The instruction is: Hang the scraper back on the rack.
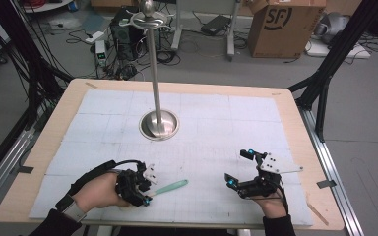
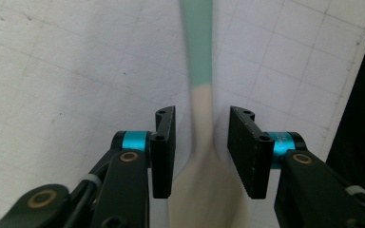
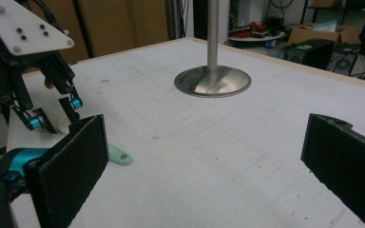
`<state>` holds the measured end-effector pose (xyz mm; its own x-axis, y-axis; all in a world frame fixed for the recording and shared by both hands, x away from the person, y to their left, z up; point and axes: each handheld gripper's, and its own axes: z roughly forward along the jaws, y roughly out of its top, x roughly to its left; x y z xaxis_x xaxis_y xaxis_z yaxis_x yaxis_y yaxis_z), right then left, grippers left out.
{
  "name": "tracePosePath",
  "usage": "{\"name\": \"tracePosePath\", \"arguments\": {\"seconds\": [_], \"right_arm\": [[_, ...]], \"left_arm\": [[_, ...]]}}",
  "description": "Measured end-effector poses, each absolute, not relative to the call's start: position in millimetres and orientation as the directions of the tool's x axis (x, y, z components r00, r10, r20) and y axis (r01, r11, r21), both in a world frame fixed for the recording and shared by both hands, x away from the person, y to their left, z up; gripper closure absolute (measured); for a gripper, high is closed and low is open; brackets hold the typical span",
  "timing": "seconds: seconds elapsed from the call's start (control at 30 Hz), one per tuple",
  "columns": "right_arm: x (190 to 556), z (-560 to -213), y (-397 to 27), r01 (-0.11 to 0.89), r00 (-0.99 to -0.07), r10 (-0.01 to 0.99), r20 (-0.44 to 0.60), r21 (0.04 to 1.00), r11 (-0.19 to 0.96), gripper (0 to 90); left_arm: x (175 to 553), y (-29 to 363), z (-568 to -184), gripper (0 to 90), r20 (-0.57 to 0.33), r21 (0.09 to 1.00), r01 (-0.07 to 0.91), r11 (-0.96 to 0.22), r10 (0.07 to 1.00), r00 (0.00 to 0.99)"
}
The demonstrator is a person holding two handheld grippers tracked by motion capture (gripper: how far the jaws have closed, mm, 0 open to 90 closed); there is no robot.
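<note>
- Spatula [image 1: 170, 187] lies flat on the white mat [image 1: 202, 118], near the front edge, left of centre; mint handle points right, cream blade end toward the left gripper [image 1: 145, 189].
- Left gripper view: the cream neck [image 2: 202, 128] sits between the two jaws, a gap showing each side; pads not pressing on it.
- Right gripper [image 1: 238, 169] rests well apart to the right, jaws wide, holding nothing.
- Steel stand [image 1: 158, 123] stands upright at mat centre, beyond both.
</note>
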<state>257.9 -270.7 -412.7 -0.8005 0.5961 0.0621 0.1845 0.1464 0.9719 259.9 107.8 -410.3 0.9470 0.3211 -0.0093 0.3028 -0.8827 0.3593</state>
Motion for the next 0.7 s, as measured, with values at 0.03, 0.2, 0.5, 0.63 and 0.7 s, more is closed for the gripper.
{"name": "tracePosePath", "arguments": {"seconds": [0.03, 0.2, 0.5, 0.63, 0.7], "right_arm": [[257.9, -412.7, -270.7, 0.184, -0.801, 0.596, 0.062, 0.972, 0.146, 0.9], [257.7, -413.0, -269.5, 0.190, -0.804, 0.591, 0.065, 0.970, 0.151, 0.9], [257.7, -413.4, -268.3, 0.190, -0.807, 0.586, 0.065, 0.969, 0.155, 0.9], [257.2, -413.3, -268.7, 0.193, -0.807, 0.587, 0.065, 0.969, 0.158, 0.9], [257.4, -413.4, -269.0, 0.189, -0.805, 0.590, 0.062, 0.970, 0.155, 0.9]], "left_arm": [[260.3, 106.6, -410.0, 63.6, -0.009, 0.353, 0.303, -0.885, 0.320, 0.947], [265.4, 100.7, -408.5, 69.0, -0.011, 0.309, 0.302, -0.902, 0.314, 0.949], [271.8, 84.0, -406.9, 76.4, -0.019, 0.197, 0.310, -0.930, 0.313, 0.950], [269.7, 83.5, -406.6, 80.3, -0.004, 0.197, 0.315, -0.928, 0.321, 0.947], [268.5, 85.5, -406.4, 80.4, 0.001, 0.211, 0.317, -0.925, 0.324, 0.946]]}}
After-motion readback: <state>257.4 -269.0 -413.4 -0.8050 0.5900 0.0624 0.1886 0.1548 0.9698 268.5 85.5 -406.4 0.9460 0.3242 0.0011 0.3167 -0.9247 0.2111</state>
